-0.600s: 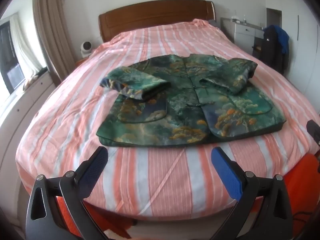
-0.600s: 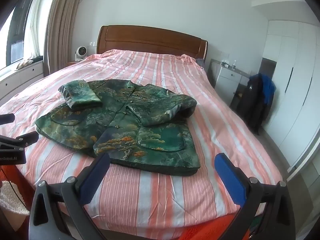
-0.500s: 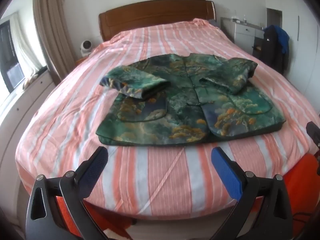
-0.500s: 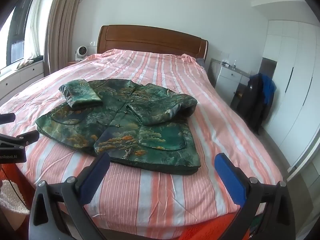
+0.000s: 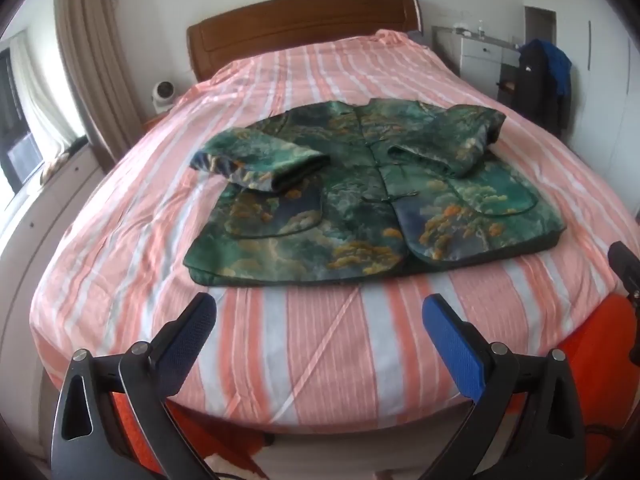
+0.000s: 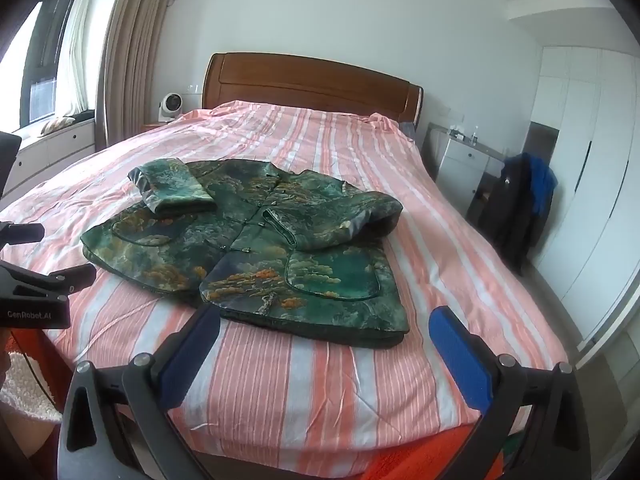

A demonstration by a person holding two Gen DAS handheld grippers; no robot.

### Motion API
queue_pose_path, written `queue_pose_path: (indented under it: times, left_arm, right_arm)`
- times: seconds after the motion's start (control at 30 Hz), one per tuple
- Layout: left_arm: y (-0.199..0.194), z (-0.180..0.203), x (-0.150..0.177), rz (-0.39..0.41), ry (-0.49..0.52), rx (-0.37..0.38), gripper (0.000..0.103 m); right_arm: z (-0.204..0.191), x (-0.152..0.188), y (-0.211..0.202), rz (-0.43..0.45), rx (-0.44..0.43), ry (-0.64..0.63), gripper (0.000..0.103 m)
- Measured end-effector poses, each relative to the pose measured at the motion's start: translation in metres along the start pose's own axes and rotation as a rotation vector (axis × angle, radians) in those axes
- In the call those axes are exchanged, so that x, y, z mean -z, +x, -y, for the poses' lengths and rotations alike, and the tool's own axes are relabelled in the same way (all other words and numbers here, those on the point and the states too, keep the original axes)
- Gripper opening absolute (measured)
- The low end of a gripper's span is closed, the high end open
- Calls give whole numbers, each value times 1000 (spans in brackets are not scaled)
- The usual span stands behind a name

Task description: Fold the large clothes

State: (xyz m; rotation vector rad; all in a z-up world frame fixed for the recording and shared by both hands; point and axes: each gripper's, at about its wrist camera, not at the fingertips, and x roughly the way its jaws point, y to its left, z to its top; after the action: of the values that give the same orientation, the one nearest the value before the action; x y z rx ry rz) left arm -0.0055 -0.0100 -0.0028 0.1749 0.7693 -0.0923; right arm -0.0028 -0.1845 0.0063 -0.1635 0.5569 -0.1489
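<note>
A green patterned jacket [image 5: 360, 204] with orange and gold print lies front up on the bed, both sleeves folded in across its chest. It also shows in the right wrist view [image 6: 256, 252]. My left gripper [image 5: 320, 316] is open and empty, held above the striped sheet just short of the jacket's hem. My right gripper [image 6: 324, 328] is open and empty, its left finger right at the jacket's near hem; contact unclear. The left gripper also shows at the left edge of the right wrist view [image 6: 32, 280].
The bed [image 5: 332, 364] has a pink and white striped sheet and a wooden headboard [image 6: 312, 84]. A small white fan [image 6: 170, 106] stands at the bedside. A dark coat [image 6: 516, 204] hangs by a white cabinet on the right. Curtains and a window seat are at the left.
Both grippers have edged slightly forward toward the jacket's hem. The jacket has not moved.
</note>
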Motion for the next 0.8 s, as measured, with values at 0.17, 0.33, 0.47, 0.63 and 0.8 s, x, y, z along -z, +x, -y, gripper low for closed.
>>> queue_pose_path:
  times: [0.17, 0.33, 0.47, 0.63, 0.8]
  left_arm:
    - [-2, 3, -1, 8, 8, 21, 103]
    - [-1, 2, -1, -2, -7, 56, 103]
    - [-2, 2, -2, 0, -15, 61, 103]
    - [-2, 1, -3, -3, -26, 79, 103]
    - [0, 3, -2, -12, -19, 87, 103]
  right_arm:
    - [1, 1, 1, -1, 0, 18, 103]
    - [1, 1, 2, -6, -4, 19, 103]
    - [1, 2, 3, -7, -9, 19, 103]
    - [1, 2, 3, -5, -8, 19, 103]
    - [0, 2, 4, -13, -12, 18, 103]
